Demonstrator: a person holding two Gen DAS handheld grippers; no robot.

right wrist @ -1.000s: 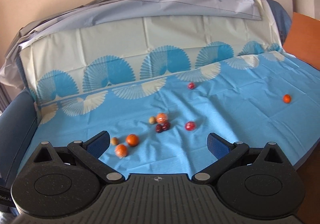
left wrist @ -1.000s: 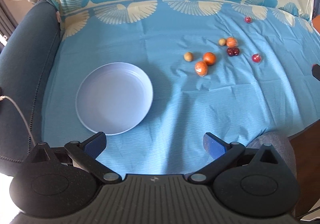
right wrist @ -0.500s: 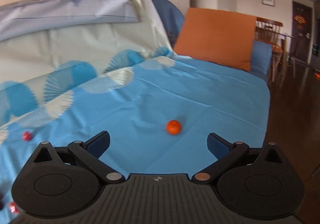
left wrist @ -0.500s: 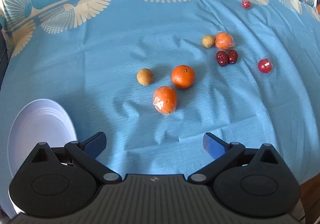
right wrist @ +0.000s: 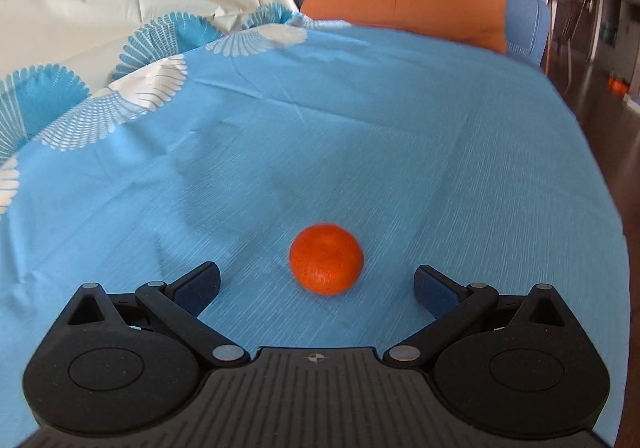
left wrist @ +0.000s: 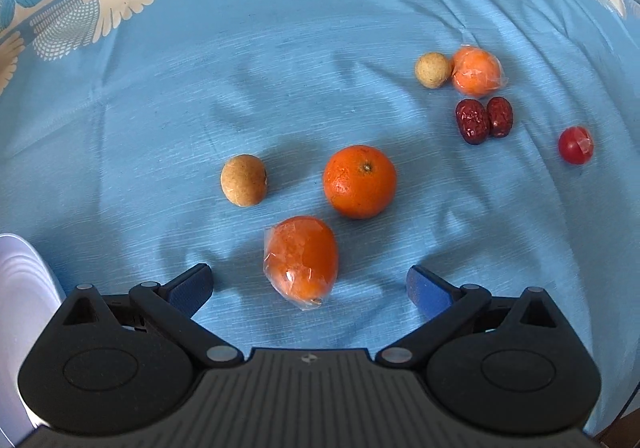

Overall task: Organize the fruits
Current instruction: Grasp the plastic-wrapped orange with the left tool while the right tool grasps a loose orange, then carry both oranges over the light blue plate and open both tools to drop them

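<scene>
Between left fingers: left gripper [left wrist: 309, 286] spread wide, nothing held; wrapped orange [left wrist: 301, 260] sits in the gap.
Between right fingers: right gripper [right wrist: 316, 286] wide apart too, bare orange [right wrist: 326, 264] just ahead, untouched.
Change: a second ago both fruits lay far off; now each tool has closed in on one, so two grasps look imminent.
Plate: plate [left wrist: 20, 308] edge at left, no fruit visible in it.
Farther: orange [left wrist: 359, 181], longan [left wrist: 243, 179], dates [left wrist: 483, 119], cherry tomato [left wrist: 575, 145] on cloth [left wrist: 200, 87].
</scene>
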